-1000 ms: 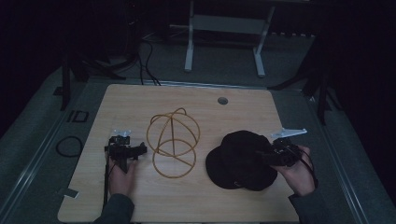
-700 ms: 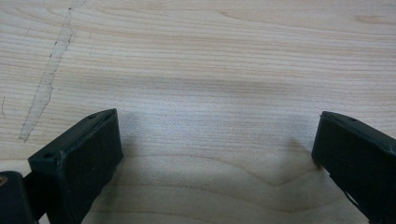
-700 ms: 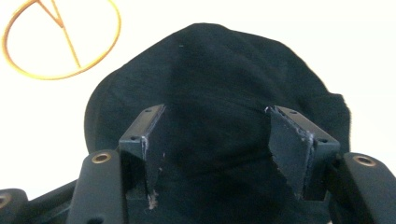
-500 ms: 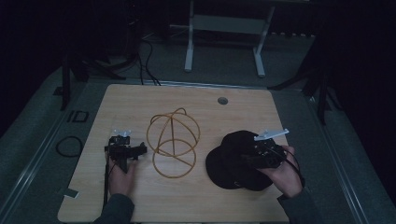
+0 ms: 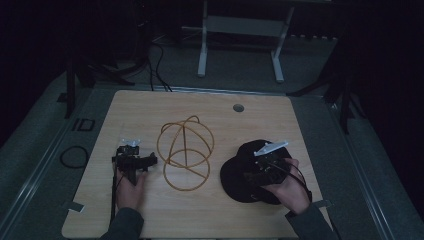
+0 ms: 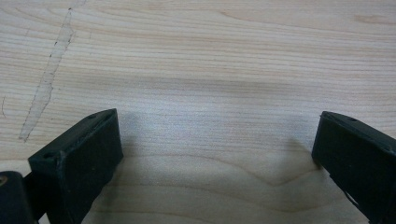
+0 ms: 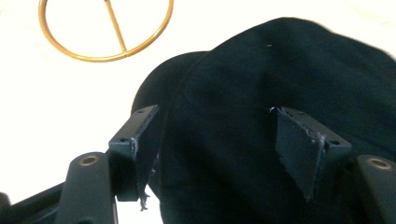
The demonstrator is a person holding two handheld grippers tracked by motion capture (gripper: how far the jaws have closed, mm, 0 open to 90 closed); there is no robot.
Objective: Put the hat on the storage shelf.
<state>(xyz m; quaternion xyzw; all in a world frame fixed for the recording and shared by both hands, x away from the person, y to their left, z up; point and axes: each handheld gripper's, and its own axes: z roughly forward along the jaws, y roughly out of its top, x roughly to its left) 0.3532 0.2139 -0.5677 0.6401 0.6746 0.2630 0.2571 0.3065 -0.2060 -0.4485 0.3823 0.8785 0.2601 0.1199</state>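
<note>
Since a second ago, right gripper (image 5: 260,169) shifted inward over black cap (image 5: 240,175); left gripper (image 5: 134,161) unmoved beside gold wire stand (image 5: 184,150).

Left gripper view: jaws wide, bare wooden table (image 6: 210,56) between.

Right gripper view: jaws wide, straddling the cap's crown. Soft fabric likely to bunch or slip if pinched shallowly. Brim hard to make out, black on black.

Only readable mark: white "ID" lettering (image 5: 83,124) on the dark grey floor mat (image 5: 45,150), just off the left edge of the light wooden surface (image 5: 150,107). No other text, labels or numbers legible.
</note>
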